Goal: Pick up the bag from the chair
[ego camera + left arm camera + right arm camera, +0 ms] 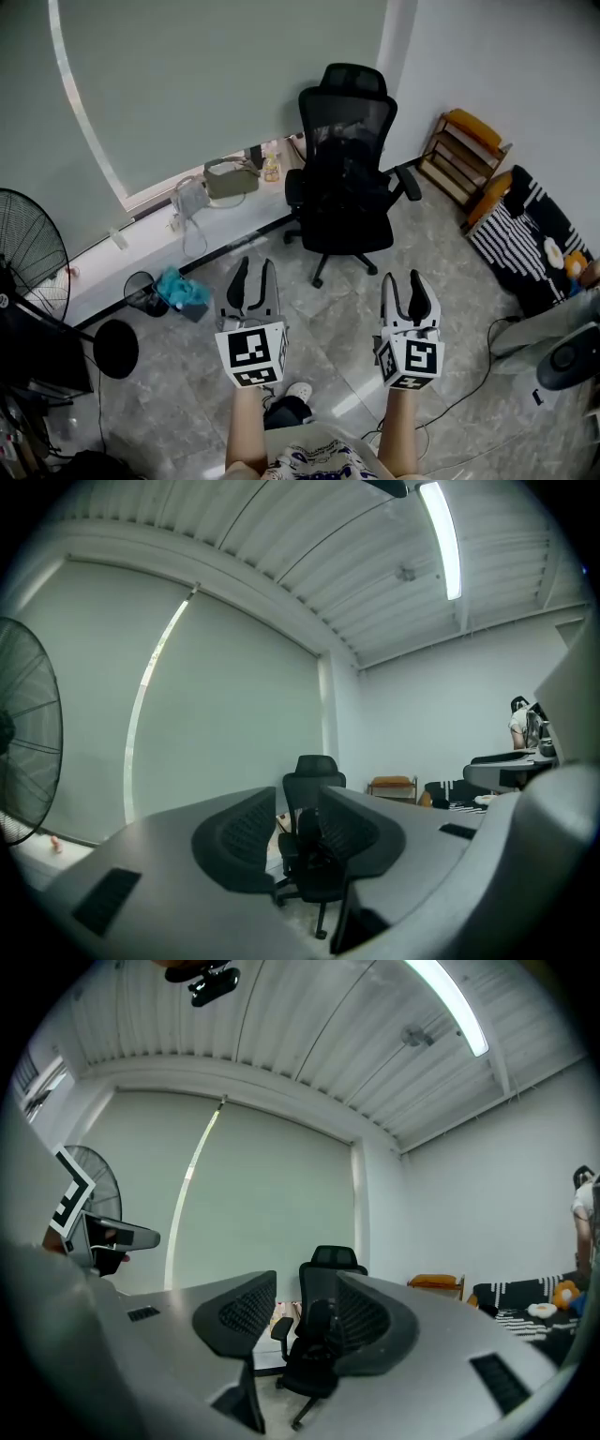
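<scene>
A black office chair stands by the window wall, a short way ahead of both grippers. A dark bag rests on its seat against the backrest, hard to tell apart from the black chair. My left gripper is held level over the floor, jaws apart with nothing between them. My right gripper is beside it, also open and empty. In the left gripper view the chair shows in the gap of the left gripper. In the right gripper view the chair and bag show between the jaws of the right gripper.
A standing fan is at far left. The window ledge holds a grey bag and small items. A black bin and blue cloth lie below it. A wooden rack, striped bedding and floor cables are at right.
</scene>
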{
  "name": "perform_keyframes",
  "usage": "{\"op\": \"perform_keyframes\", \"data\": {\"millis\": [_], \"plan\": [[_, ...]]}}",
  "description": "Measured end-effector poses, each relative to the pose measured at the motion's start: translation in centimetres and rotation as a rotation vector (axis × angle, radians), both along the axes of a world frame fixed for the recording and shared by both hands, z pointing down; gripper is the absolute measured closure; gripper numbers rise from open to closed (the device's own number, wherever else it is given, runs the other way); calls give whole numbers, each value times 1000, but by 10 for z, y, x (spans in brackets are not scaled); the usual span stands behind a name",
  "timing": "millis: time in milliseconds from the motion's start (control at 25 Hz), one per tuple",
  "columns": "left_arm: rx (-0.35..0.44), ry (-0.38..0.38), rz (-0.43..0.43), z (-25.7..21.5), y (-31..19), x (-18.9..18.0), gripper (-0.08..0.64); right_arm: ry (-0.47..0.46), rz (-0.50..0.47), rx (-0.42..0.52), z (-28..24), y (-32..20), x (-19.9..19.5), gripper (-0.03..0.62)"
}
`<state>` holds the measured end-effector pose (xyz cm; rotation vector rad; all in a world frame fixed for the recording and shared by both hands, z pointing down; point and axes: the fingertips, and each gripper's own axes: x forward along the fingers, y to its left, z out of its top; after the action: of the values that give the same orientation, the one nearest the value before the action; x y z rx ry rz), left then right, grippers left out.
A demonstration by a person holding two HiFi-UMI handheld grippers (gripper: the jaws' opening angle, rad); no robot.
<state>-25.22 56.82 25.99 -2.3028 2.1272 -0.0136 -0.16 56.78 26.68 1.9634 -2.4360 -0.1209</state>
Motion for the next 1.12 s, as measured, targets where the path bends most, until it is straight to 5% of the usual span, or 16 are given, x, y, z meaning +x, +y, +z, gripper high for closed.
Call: {"op": "perform_keyframes", "data": {"millis": [120, 560, 1120], "plan": [[-2, 2, 14, 1, -31, -3, 377, 4, -5, -9, 1, -28, -7, 362], [-40, 0, 63, 16, -126, -24, 371, 9, 45, -33, 11, -111, -26, 356], [-82, 1, 55, 42, -241, 11, 371, 9, 55, -71, 34, -227, 15, 356]]}}
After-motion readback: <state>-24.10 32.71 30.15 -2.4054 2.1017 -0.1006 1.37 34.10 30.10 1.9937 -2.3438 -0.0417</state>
